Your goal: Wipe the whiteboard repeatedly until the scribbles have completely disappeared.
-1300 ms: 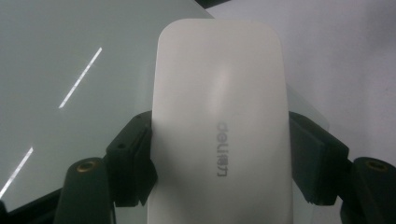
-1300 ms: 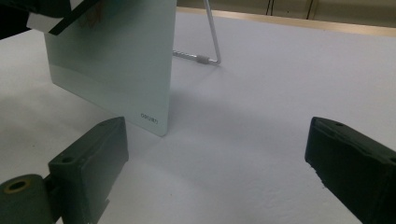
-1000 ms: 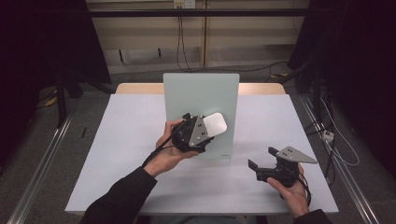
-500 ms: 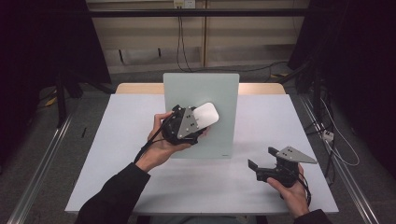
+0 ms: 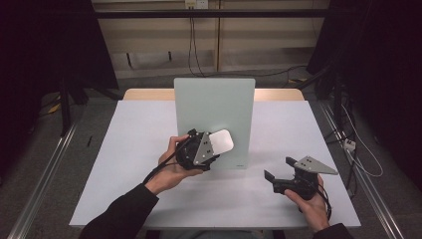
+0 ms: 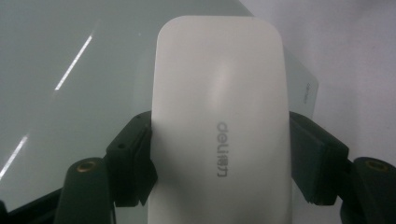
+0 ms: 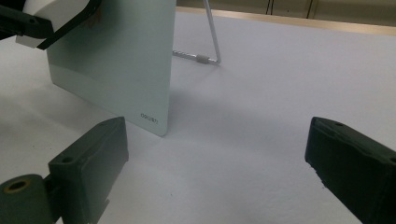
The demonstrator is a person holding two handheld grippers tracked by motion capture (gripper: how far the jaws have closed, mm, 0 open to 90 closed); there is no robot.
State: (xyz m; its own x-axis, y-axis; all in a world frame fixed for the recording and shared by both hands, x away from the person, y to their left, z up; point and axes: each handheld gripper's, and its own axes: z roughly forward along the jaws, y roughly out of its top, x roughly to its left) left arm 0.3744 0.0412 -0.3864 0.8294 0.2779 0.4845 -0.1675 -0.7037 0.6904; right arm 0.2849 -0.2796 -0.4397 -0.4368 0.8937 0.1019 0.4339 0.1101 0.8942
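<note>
step: board wiped | left gripper (image 5: 215,148) clamped on white eraser (image 6: 219,121), kept flat against glass board (image 5: 214,107) | right gripper (image 5: 281,180) jaws apart, right of board

A white table (image 5: 149,149) stands on a grey floor (image 5: 54,164), with a strip of pale wood (image 5: 149,94) along its far edge. Metal rails (image 5: 37,199) run along the floor on both sides of the table. Black cables (image 5: 191,40) hang down the beige wall (image 5: 149,45) behind it. A white power strip (image 5: 350,145) lies on the floor at the right, with cables near it.
</note>
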